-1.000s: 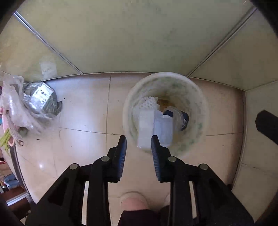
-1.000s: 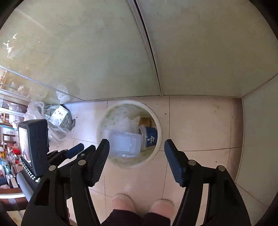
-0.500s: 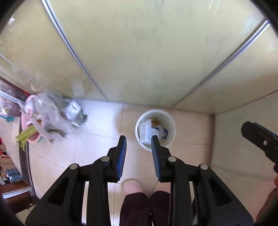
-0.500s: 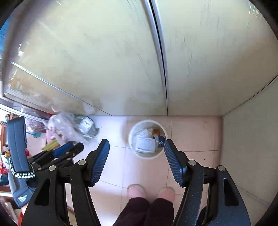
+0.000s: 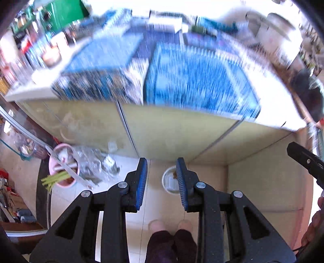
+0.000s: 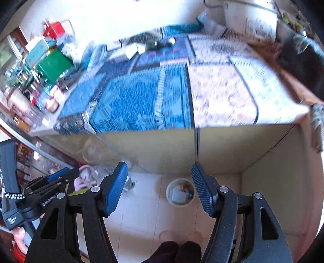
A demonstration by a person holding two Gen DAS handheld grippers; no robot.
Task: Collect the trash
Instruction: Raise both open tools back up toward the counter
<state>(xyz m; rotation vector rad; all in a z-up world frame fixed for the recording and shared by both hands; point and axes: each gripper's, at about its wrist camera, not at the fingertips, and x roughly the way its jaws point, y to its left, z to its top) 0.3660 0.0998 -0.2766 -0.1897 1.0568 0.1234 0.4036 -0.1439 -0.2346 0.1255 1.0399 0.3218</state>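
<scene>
A white trash bin [image 5: 169,182] with white packaging and a blue cup inside stands on the tiled floor far below, against the cabinet corner; it also shows in the right wrist view [image 6: 180,195]. My left gripper [image 5: 162,180] is open and empty, high above the bin. My right gripper [image 6: 160,188] is open wide and empty, also high above it. The left gripper also shows at the left of the right wrist view [image 6: 58,176].
A counter top [image 6: 222,97] with blue patterned cloths [image 5: 194,83] lies ahead, blurred, with a green box [image 6: 53,64] and a white pot [image 6: 251,18]. A pink bucket [image 5: 60,178] and a crumpled plastic bag [image 5: 95,165] sit on the floor at left.
Both grippers have risen far above the bin and tilted up; the bin looks much smaller and the counter top has come into view. Both stay open and empty.
</scene>
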